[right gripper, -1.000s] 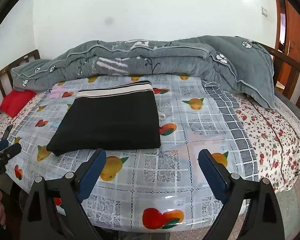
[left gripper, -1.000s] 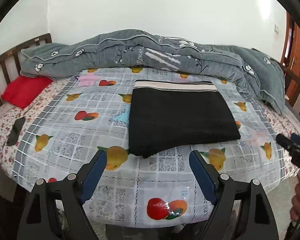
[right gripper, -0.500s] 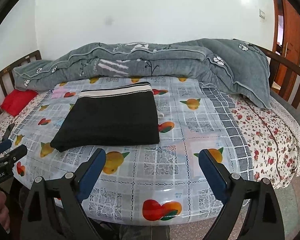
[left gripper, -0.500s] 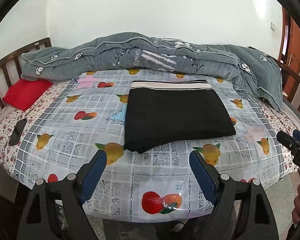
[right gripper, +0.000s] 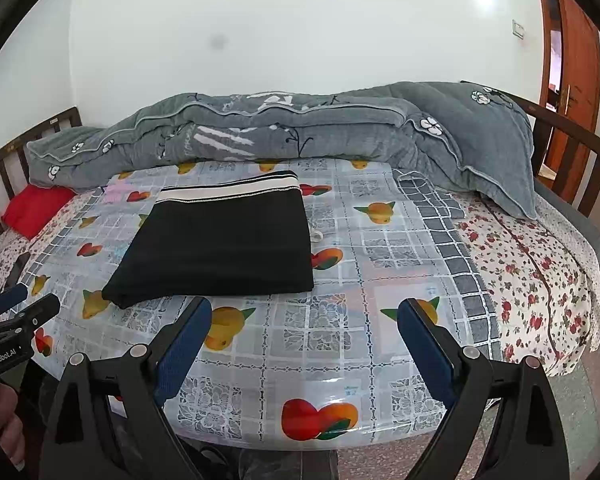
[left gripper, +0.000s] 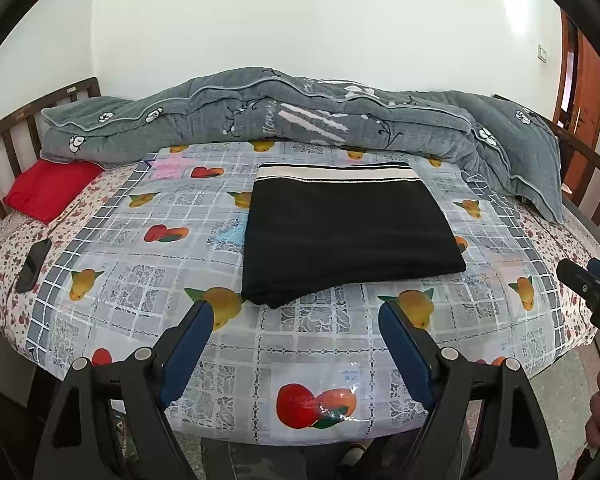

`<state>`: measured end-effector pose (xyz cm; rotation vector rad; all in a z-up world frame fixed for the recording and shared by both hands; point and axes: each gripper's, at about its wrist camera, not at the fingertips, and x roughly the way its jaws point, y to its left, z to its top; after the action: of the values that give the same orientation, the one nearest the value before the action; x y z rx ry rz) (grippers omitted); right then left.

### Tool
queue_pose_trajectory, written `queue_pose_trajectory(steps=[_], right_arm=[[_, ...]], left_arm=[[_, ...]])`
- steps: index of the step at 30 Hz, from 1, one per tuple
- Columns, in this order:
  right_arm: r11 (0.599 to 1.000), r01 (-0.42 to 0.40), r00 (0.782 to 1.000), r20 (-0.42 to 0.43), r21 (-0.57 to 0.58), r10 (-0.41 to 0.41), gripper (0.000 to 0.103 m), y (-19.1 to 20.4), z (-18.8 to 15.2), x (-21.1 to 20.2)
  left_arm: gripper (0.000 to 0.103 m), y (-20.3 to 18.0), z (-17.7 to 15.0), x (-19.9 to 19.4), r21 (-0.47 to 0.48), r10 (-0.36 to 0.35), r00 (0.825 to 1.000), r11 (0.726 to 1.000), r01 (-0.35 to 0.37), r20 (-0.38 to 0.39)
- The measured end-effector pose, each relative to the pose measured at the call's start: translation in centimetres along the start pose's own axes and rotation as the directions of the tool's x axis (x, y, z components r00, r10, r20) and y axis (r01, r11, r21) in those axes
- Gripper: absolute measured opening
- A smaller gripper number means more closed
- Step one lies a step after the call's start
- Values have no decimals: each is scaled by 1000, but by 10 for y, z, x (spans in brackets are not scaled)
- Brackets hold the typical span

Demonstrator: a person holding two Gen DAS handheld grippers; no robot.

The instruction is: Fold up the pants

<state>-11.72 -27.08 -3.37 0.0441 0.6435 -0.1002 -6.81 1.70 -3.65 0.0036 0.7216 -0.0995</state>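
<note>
Both claws hang released at the bottom of frame, my left claw (left gripper: 296, 320) and right claw (right gripper: 305, 316) grasping nothing. Beyond them, mid-frame, the folded black pants (left gripper: 348, 236) lie on the bed's fruit-print cover (left gripper: 140, 264). Farther back sprawls a grey quilt (left gripper: 260, 116).

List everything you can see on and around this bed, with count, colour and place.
folded pants: one, black with a white striped waistband, middle of the bed
fruit-print cover: one, grey-white, under the pants
floral sheet: one, white with red flowers, beneath the cover
quilt: one, grey, bunched along the wall side
red cushion: one, left by the rail
dark flat object: one, bed's left edge, too small to identify
bed rails: dark wood, both ends
door: brown, far right
left gripper: jaws open, empty
right gripper: jaws open, empty
</note>
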Motion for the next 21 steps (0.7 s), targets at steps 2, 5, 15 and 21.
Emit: queue_pose_trajectory(steps=[2,5,15,21], right_arm=[[1000,1,1000,-1,-1,-1,93,0,0,0],[1000,-1,1000,-1,0,1,93,0,0,0],[1000,-4,1000,2,4,4,93,-2,2,-2],[1000,-6,1000,4,15,6,93,-2,2,-5]], left_arm=[[84,0,0,0,0,1,1000,1000,-1,0],[84,-1,0,-1,-2,-3,1000,1000,3,0],[84,-4,0,-1,1,-4,1000,1000,4,2],[84,-5,0,-1,10,-5,1000,1000,5,2]])
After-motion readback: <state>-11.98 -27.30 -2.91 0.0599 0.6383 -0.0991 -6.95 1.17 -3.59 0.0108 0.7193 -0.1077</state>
